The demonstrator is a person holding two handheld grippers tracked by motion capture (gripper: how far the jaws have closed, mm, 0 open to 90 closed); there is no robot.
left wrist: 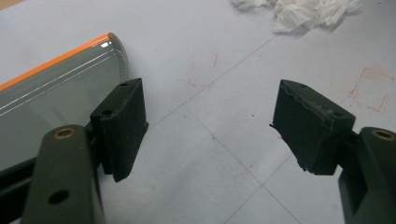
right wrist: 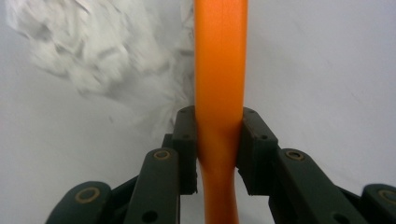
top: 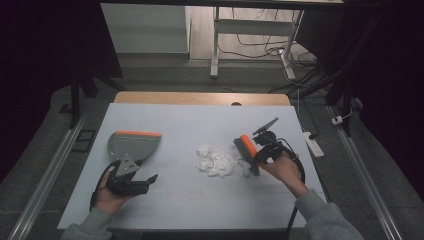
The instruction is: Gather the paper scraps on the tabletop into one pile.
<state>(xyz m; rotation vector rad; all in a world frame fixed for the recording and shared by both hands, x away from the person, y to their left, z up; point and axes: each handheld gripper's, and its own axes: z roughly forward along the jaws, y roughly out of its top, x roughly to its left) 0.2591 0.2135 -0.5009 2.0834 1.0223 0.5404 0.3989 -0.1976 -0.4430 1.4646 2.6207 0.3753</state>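
The right tongs [right wrist: 219,140] clamp the orange handle of a brush [top: 248,150], whose bristles touch a heap of crumpled white paper [top: 217,160] mid-bench. The left tongs [left wrist: 210,126] gape wide, holding nothing, just beside a grey dustpan [top: 132,145] lying on the white bench [top: 190,195].

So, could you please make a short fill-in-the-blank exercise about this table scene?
1. The right gripper is shut on the orange handle of a ____.
2. The heap of crumpled white paper lies between the brush and the ____.
3. The fingers of the left gripper stand ____, with nothing between them.

Missing words: brush; dustpan; open
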